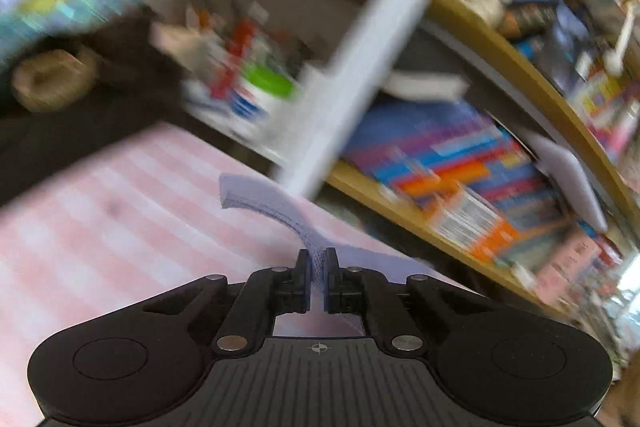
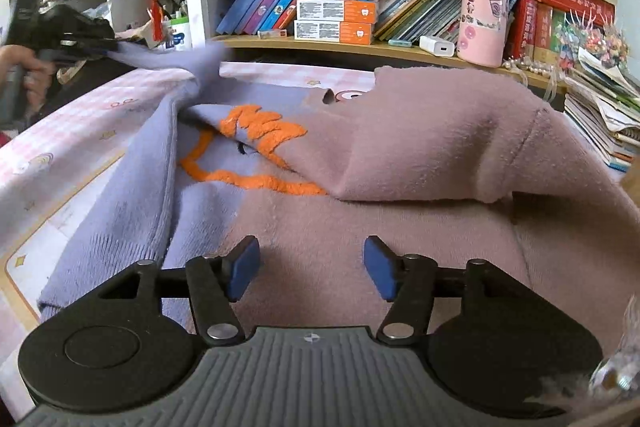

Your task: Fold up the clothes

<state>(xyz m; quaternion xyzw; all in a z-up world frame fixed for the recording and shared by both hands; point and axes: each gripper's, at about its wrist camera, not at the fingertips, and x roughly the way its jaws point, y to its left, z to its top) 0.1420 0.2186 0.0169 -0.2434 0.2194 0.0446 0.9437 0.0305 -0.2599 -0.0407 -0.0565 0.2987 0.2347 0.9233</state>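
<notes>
Two grippers | left gripper (image 1: 318,263) pinches sweater (image 2: 400,155) sleeve | right gripper (image 2: 310,267) agape

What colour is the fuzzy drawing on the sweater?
Orange, on the sweater's purple part; clearest in the right wrist view.

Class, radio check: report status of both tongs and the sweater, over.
Left tongs shut on the sweater sleeve. Right tongs open above the sweater, gripping nothing. Sweater partly folded on the bed. Nothing in the way.

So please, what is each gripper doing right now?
Left gripper: shut on the lilac knitted sweater's edge.
Right gripper: open, holding nothing, above the sweater.
</notes>
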